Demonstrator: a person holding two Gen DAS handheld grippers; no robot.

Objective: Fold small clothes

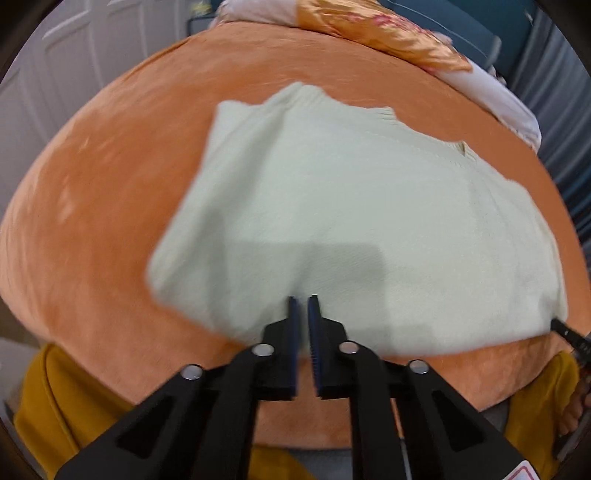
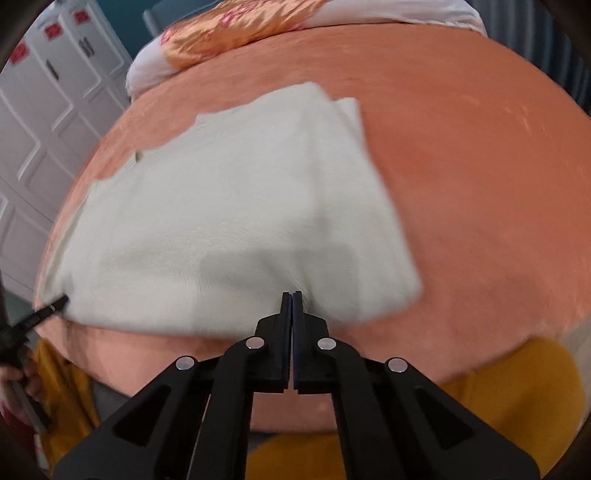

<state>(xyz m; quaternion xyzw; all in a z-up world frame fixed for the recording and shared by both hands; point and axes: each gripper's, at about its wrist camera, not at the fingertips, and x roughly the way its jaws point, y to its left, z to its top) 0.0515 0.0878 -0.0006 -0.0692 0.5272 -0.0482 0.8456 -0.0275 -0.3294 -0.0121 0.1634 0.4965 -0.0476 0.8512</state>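
Note:
A pale green knitted garment (image 1: 351, 206) lies spread on an orange bedcover (image 1: 92, 221), its ribbed edge at the far side. My left gripper (image 1: 303, 301) is shut, pinching the cloth just inside the near edge; creases run to its tips. In the right wrist view the same garment (image 2: 229, 206) lies folded along its right side. My right gripper (image 2: 291, 295) is shut on a pucker of cloth near the near right corner. Each view also catches the other gripper's tip at the garment's near edge: the right gripper (image 1: 565, 328) and the left gripper (image 2: 51, 306).
A shiny orange-gold quilt (image 1: 388, 33) and white bedding (image 1: 509, 107) are heaped at the bed's far side. White panelled doors (image 2: 48, 122) stand beyond the bed. A person's yellow clothing (image 2: 517, 398) shows below the bed's near edge. Bare orange cover (image 2: 480, 184) lies right of the garment.

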